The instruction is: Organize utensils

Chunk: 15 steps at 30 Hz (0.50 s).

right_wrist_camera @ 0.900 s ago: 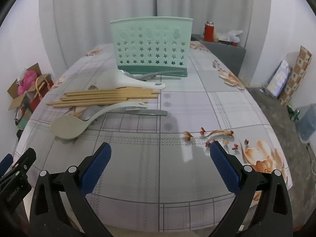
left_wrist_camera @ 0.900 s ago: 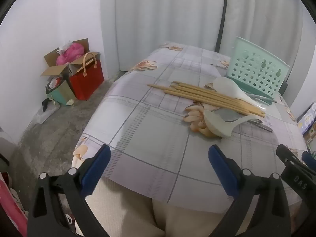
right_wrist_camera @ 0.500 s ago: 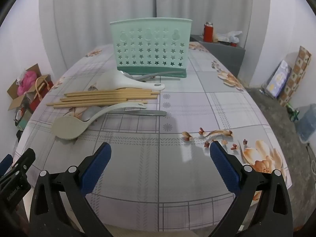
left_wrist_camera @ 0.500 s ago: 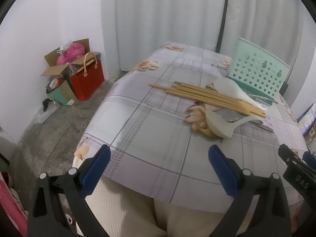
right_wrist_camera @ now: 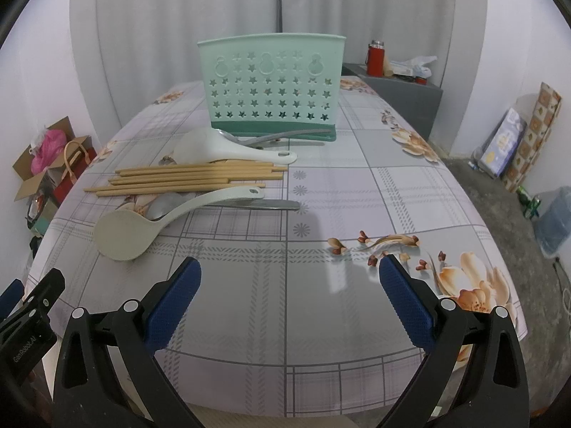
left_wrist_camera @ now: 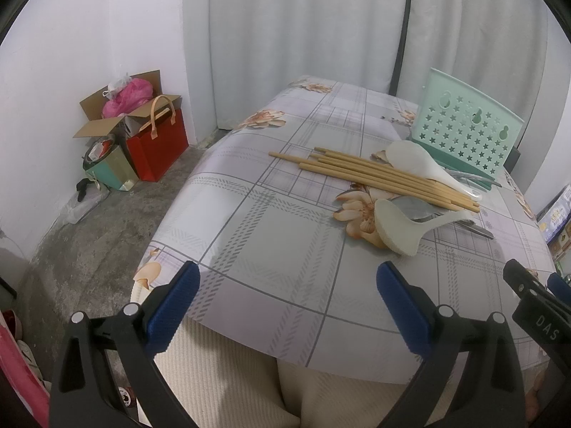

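Note:
A mint-green perforated utensil holder stands upright at the far middle of the table; it also shows in the left wrist view. In front of it lie a white rice paddle, several wooden chopsticks, a beige rice paddle and a metal spoon partly under it. The same pile shows in the left wrist view: chopsticks, beige paddle. My right gripper is open and empty above the near table edge. My left gripper is open and empty at the near left corner.
The table has a floral checked cloth. On the floor to the left are a red bag and cardboard boxes. A grey cabinet with a red flask stands at the back right. Boxes lean on the right wall.
Both grippers have shifted very slightly; the left view has turned a little. Nothing on the table has moved.

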Tool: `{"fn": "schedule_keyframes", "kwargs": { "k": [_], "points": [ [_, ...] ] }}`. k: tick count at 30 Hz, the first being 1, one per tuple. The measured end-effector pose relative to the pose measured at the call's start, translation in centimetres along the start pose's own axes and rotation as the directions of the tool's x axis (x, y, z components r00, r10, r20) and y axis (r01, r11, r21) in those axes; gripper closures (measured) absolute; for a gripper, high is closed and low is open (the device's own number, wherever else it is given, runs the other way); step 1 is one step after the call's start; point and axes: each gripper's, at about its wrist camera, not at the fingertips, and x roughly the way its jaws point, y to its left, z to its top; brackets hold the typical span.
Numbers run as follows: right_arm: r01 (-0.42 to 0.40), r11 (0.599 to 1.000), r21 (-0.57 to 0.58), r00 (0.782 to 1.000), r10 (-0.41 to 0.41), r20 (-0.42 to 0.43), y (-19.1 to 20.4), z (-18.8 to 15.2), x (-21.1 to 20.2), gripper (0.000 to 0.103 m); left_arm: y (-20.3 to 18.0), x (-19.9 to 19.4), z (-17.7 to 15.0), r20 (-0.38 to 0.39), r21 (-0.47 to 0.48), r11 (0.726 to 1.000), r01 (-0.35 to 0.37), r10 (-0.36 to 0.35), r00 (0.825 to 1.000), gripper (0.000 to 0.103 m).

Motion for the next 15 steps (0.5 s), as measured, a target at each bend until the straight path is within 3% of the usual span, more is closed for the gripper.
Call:
{"fn": "schedule_keyframes", "kwargs": {
  "k": [15],
  "points": [
    [-0.001,1.000,0.002,1.000,0.001,-0.001,-0.13,0.14,-0.25,0.008,0.00,-0.03,-0.01,0.003,-0.001,1.000,0.000,0.000,1.000,0.006]
  ]
}}
